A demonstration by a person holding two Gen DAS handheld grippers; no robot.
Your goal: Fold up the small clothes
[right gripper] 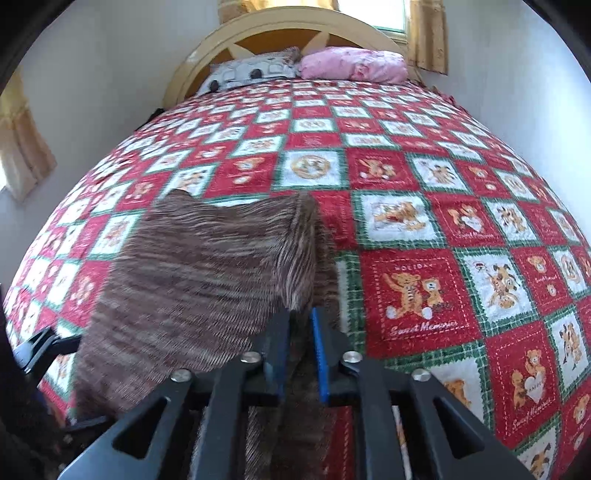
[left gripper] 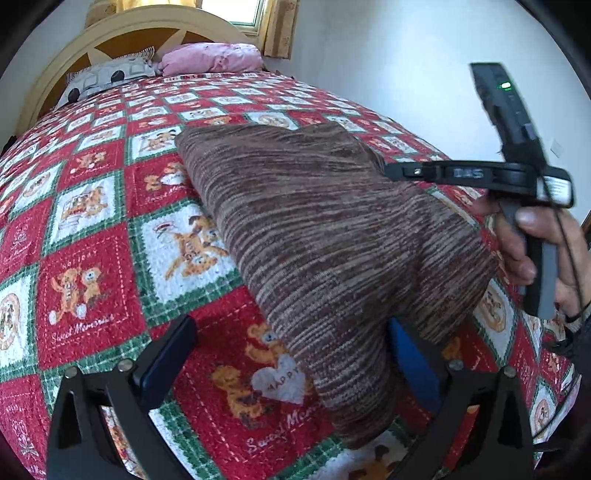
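My left gripper (left gripper: pixel 288 365) stands wide open around the near corner of the brown striped knit garment (left gripper: pixel 332 236), folded on the red-and-green teddy-bear quilt (left gripper: pixel 92 266). My right gripper (right gripper: pixel 300 345) is barely parted, its pads astride the garment's edge, and I can't tell whether they grip it. I judge that pulling away now could drag that edge and undo the fold.

Left gripper (left gripper: pixel 291 365) fingers spread wide; right gripper (right gripper: pixel 300 343) fingers narrowly parted.

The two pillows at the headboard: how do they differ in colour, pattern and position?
The pink pillow is plain pink with crumpled folds; the grey pillow is pale grey with dark round spots. In the right wrist view the pink pillow lies on the right, under the window; the grey pillow lies left of it. Both rest against the headboard, at the far end of the quilt.
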